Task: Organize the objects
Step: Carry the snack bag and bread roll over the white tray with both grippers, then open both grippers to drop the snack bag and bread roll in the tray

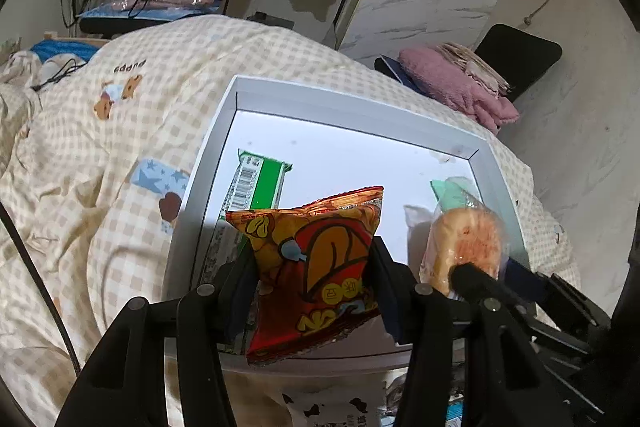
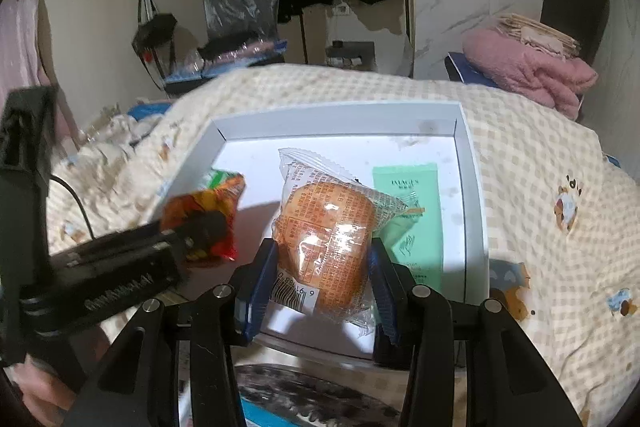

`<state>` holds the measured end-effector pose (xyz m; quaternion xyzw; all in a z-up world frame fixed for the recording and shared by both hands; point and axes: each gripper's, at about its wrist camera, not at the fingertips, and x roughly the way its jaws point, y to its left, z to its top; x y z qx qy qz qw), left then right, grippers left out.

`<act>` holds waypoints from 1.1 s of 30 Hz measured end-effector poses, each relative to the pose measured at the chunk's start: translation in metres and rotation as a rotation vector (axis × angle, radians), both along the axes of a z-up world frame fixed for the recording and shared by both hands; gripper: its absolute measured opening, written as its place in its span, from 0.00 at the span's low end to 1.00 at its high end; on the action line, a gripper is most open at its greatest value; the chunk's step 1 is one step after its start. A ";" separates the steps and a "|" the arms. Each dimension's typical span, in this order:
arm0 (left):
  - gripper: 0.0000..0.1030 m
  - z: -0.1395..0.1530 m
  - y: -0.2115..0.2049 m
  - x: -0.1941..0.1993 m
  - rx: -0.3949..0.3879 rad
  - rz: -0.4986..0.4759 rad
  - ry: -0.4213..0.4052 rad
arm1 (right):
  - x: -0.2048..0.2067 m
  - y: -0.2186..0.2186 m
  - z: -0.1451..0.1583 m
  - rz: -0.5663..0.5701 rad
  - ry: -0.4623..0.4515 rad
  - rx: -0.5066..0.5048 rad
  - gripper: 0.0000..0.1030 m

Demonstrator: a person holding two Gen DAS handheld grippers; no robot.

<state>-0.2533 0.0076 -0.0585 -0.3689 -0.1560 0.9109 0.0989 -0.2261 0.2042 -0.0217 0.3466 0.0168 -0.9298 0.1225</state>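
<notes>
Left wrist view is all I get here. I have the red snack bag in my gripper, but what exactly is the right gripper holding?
Observer: The right gripper is shut on a round bun in a clear printed wrapper, held above the white tray.
Operator: What lies under that bun?
Observer: A flat mint-green packet on the tray floor, beside the right wall.
Operator: Does the wrapper show a barcode?
Observer: Yes, at its lower left corner, by the left finger.

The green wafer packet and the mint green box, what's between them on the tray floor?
Bare white tray floor between green wafer packet and mint green box, left wrist view.
</notes>
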 end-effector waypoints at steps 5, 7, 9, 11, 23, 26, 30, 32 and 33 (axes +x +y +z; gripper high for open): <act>0.55 -0.008 0.006 -0.002 -0.032 -0.004 -0.028 | -0.002 0.004 -0.008 0.002 -0.009 0.018 0.45; 0.56 -0.008 0.007 -0.001 -0.036 -0.004 -0.027 | -0.002 -0.001 -0.008 0.005 -0.007 0.041 0.45; 0.57 -0.007 0.007 -0.002 -0.033 -0.004 -0.027 | -0.002 -0.003 -0.008 0.008 -0.010 0.054 0.47; 0.59 -0.007 0.006 -0.001 -0.017 -0.008 -0.026 | -0.001 -0.005 -0.010 0.007 -0.013 0.062 0.52; 0.76 0.029 -0.010 0.034 0.042 0.056 0.199 | 0.008 0.000 0.014 0.014 0.062 -0.014 0.71; 0.77 0.045 -0.016 0.050 0.037 0.102 0.266 | 0.014 -0.001 0.023 0.028 0.083 -0.035 0.71; 0.79 0.074 -0.024 0.070 0.050 0.112 0.332 | 0.028 0.002 0.044 0.049 0.131 -0.089 0.93; 0.79 0.085 -0.025 0.078 0.046 0.108 0.349 | 0.039 0.005 0.058 0.064 0.166 -0.118 0.93; 0.79 0.092 -0.025 0.083 0.045 0.104 0.356 | 0.043 0.005 0.065 0.070 0.172 -0.127 0.93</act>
